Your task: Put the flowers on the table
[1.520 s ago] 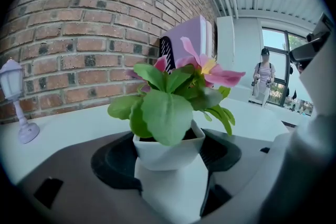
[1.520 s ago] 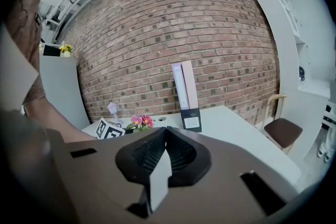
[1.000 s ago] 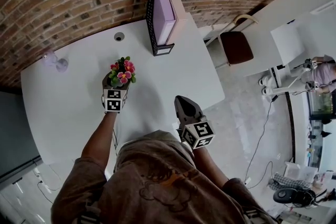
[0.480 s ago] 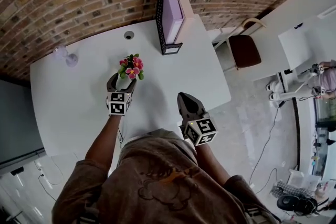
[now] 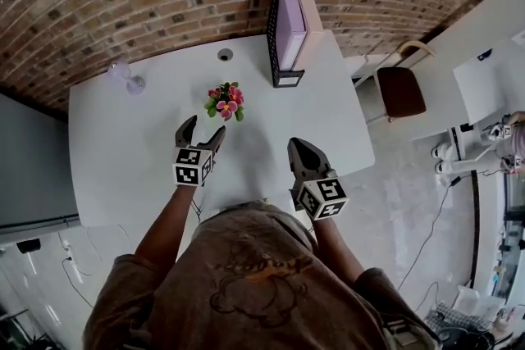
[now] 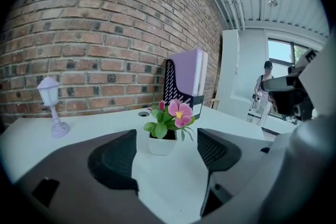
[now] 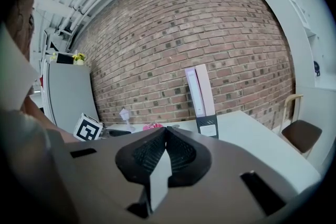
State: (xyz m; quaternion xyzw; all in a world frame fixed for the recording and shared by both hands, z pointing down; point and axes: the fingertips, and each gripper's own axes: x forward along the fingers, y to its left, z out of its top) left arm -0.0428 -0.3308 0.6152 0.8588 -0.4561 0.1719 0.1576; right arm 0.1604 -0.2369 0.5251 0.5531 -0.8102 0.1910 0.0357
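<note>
A small white pot of pink flowers [image 5: 225, 102] stands upright on the white table [image 5: 123, 152]. In the left gripper view the flowers [image 6: 169, 122] sit just beyond the jaws, apart from them. My left gripper [image 5: 200, 132] is open and empty, a short way nearer me than the pot. My right gripper [image 5: 300, 153] hovers over the table's near right part, jaws shut with nothing between them. In the right gripper view the pink flowers [image 7: 153, 126] show small, far off to the left.
A purple and pink file holder [image 5: 287, 29] stands at the table's far edge by the brick wall. A small lilac lantern [image 5: 123, 75] is at the far left. A round cable hole [image 5: 225, 55] lies behind the pot. A brown chair [image 5: 404, 88] stands right.
The left gripper let go of the flower pot, opened and drew back toward me. The pot now stands alone on the table. The right gripper stayed shut.
</note>
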